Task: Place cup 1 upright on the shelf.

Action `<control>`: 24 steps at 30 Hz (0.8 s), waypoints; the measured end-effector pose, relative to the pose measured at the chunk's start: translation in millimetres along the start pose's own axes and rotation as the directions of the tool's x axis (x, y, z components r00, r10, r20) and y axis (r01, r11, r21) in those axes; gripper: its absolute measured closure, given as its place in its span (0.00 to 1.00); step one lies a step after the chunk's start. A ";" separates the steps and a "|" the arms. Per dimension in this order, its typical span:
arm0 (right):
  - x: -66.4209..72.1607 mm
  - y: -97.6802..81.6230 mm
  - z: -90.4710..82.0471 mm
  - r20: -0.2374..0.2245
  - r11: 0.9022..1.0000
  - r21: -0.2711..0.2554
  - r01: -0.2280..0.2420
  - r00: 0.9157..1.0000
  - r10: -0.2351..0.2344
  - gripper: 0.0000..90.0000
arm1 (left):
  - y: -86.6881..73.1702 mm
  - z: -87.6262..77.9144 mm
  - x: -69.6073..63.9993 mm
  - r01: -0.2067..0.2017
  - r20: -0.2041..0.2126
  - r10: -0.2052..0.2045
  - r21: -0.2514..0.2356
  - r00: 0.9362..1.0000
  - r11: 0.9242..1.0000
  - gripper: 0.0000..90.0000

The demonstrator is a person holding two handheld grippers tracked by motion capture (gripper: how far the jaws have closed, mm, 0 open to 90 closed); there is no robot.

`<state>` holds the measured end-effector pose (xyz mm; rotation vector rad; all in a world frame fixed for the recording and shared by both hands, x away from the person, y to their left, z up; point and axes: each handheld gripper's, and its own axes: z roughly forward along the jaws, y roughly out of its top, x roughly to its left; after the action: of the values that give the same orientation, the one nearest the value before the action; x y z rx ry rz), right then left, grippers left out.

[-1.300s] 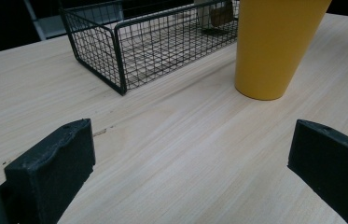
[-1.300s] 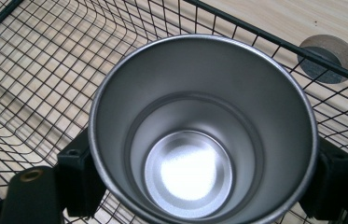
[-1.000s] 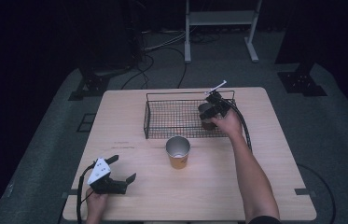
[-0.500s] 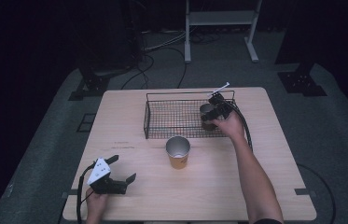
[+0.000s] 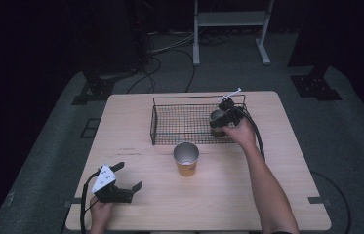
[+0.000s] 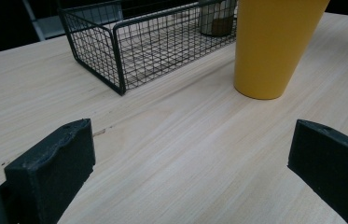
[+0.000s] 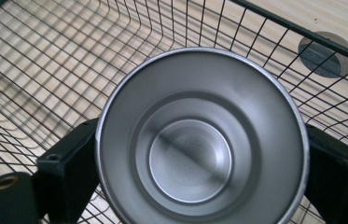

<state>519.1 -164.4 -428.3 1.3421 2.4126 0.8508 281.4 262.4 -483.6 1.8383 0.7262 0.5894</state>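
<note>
A steel cup (image 7: 195, 154) stands upright inside the black wire basket (image 5: 189, 122) at its right end. My right gripper (image 7: 204, 158) reaches down around it, one black jaw on each side below the rim. Those jaws have just been opening, and the cup is still between them. In the high view that gripper (image 5: 221, 122) hangs over the cup (image 5: 216, 116). A second cup, yellow outside and steel inside (image 5: 186, 158), stands on the table in front of the basket. My left gripper (image 5: 128, 176) rests open near the front left corner, with nothing between its jaws (image 6: 192, 144).
The left gripper view looks along the wooden table (image 6: 162, 140) to the yellow cup (image 6: 269, 46) and the basket (image 6: 115, 51) behind it. The right gripper's cable (image 5: 255, 131) trails over the basket's right side. Dark floor with cables surrounds the table (image 5: 292, 161).
The right hand has shifted slightly toward the near side at the basket's right end, with the cup down in the basket. The left gripper has stayed put.
</note>
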 end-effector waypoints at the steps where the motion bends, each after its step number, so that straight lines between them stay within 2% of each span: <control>1: -0.1 -0.6 -0.3 0.001 1.000 -0.003 -0.002 1.000 0.002 0.09 | 0.0 0.0 0.0 0.000 0.000 0.000 0.000 1.000 1.000 0.00; 11: 4.1 3.2 -12.0 0.036 0.999 -0.053 0.015 0.999 -0.013 0.03 | 0.0 0.0 -0.2 -0.001 0.000 0.001 0.001 1.000 1.000 0.00; 17: 1.5 2.5 -25.3 0.012 0.994 -0.107 -0.018 1.000 0.019 0.03 | 0.0 0.1 -0.2 -0.002 0.000 0.002 0.000 1.000 1.000 0.00; 24: 4.6 0.9 -41.6 0.008 0.990 -0.143 0.010 1.000 -0.009 0.03 | 0.0 0.2 -0.3 -0.002 0.000 0.002 0.001 1.000 1.000 0.00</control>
<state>497.3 -175.6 -394.3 1.2772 2.3018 0.9948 281.3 262.1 -483.7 1.8403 0.7254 0.5904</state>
